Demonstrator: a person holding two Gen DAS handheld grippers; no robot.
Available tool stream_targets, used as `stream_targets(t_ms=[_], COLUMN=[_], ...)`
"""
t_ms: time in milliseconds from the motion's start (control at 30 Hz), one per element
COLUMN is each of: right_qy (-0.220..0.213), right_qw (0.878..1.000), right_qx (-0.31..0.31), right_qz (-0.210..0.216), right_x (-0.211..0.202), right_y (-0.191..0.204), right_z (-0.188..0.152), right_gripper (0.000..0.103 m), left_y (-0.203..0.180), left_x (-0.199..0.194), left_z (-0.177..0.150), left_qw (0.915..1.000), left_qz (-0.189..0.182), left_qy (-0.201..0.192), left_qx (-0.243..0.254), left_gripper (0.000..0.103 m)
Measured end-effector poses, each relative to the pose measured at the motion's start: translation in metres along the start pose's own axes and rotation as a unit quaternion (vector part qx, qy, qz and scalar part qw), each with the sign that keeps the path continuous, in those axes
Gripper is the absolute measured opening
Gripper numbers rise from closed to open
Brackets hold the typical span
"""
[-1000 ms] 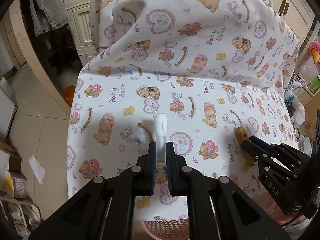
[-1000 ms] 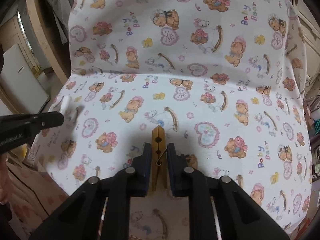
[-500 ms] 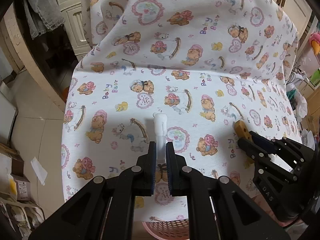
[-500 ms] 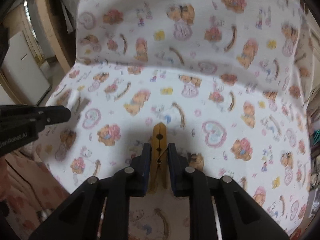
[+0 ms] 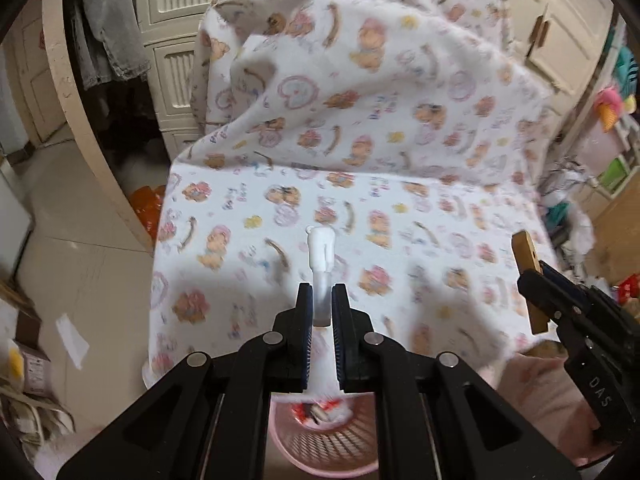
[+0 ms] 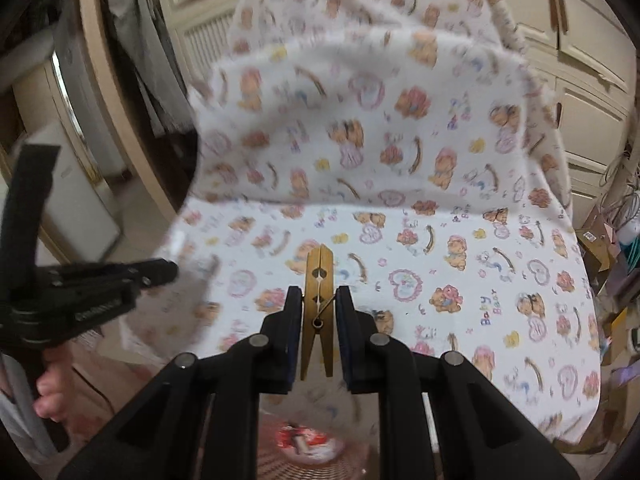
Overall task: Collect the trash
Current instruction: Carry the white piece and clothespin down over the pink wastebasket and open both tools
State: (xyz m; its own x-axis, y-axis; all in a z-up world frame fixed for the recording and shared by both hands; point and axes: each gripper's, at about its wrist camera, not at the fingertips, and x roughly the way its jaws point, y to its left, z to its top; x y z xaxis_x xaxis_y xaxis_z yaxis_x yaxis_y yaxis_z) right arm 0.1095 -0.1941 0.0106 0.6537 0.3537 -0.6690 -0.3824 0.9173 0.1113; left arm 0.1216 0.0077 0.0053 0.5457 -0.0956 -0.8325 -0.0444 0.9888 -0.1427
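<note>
My left gripper (image 5: 321, 294) is shut on a small white plastic piece (image 5: 320, 246) and holds it above a pink mesh basket (image 5: 325, 442) that has red and white trash in it. My right gripper (image 6: 318, 296) is shut on a wooden clothespin (image 6: 318, 280), also seen at the right of the left wrist view (image 5: 527, 258). The basket shows blurred below the right gripper (image 6: 308, 454). The left gripper appears at the left of the right wrist view (image 6: 168, 270).
A seat draped in a teddy-bear print cloth (image 5: 360, 128) fills the middle. Cream cabinets (image 5: 176, 40) stand behind. Hanging clothes (image 5: 108, 28) and a curved wooden frame (image 5: 80, 120) are left. Cartons and paper (image 5: 24, 344) lie on the tiled floor.
Both grippers have pulled back and up from the cloth with their items. The pink basket has come into view beneath them.
</note>
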Motion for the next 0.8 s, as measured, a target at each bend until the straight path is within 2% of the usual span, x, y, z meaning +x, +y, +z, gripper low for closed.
stream_targets(t_ms=[33,167,267,367,500,700,800], right_qy=[-0.010,-0.038,-0.048,-0.046,-0.022,0.036,0.051], right_qw=[1.000,0.999,0.999,0.998,0.999,0.998,0.998], right_qx=[0.000,0.015,0.025,0.035,0.046,0.043,0.045], right_qz=[-0.001,0.007,0.008,0.014,0.012,-0.003,-0.013], right_x=[-0.010,-0.045,-0.064,-0.077,-0.077,-0.046,-0.033], right_y=[0.003,0.009,0.013,0.018,0.023,0.023,0.023], right_z=[-0.001,-0.015,-0.027,-0.042,-0.066,-0.089,-0.094], right_gripper=[0.015,0.016,0.015,0.016,0.016,0.016,0.016], left_y=[-0.003,-0.019,-0.027,-0.034,-0.032,-0.016,-0.007], left_x=[-0.006,-0.031,-0.045,-0.051,-0.039,0.000,0.015], left_z=[-0.004,-0.023,-0.037,-0.050,-0.070,-0.092,-0.099], left_qw=[0.9999,0.9997,0.9991,0.9990,0.9992,0.9984,0.9960], left_qz=[-0.008,-0.016,-0.037,-0.040,-0.040,-0.013,-0.025], left_qy=[0.009,-0.003,-0.009,-0.015,0.004,0.056,0.085], left_qx=[0.004,0.019,0.016,0.016,0.006,0.001,-0.013], left_gripper=[0.008,0.008,0.008,0.008,0.008,0.008,0.008])
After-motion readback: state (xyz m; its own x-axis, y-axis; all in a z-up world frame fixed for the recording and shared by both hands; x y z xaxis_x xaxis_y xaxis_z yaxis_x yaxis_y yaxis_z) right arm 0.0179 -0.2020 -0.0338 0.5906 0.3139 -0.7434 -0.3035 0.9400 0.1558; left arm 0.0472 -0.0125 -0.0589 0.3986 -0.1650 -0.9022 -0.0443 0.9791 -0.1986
